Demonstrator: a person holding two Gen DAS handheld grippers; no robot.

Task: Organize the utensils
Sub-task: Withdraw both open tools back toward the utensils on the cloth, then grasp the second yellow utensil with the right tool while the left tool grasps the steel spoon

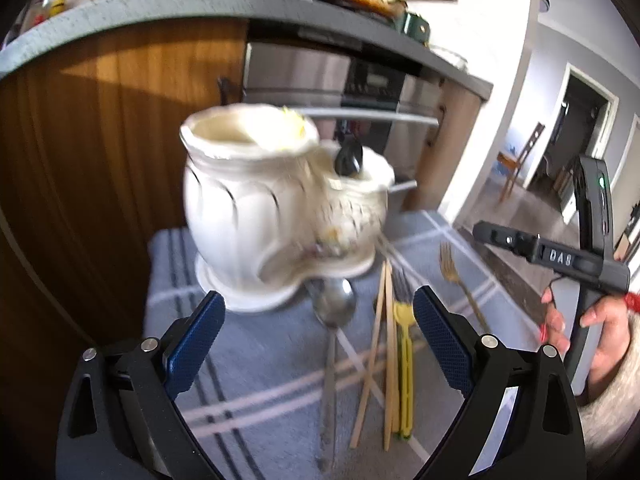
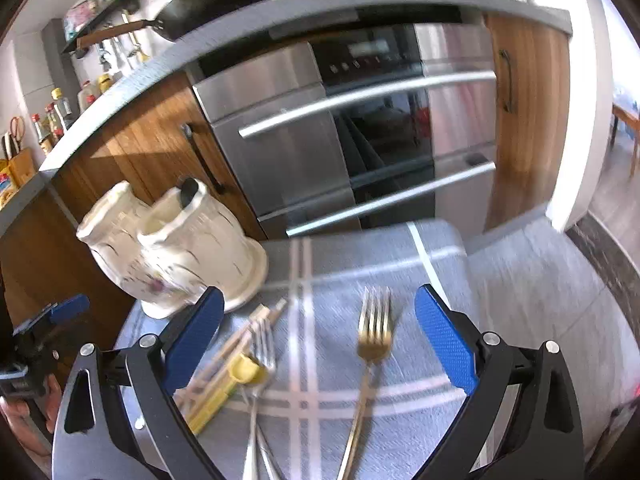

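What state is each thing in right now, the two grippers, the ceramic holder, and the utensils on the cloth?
left gripper: open, empty.
right gripper: open, empty, above the gold fork.
ceramic holder: upright on the cloth, one black utensil inside.
gold fork: lying flat, apart from the others.
silver spoon: lying flat, bowl near the holder's base.
chopsticks: lying loose, crossed.
yellow utensil: lying beside the chopsticks.

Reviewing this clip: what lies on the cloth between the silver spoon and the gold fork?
In the left wrist view, wooden chopsticks, a yellow utensil and a silver fork lie between the silver spoon and the gold fork.
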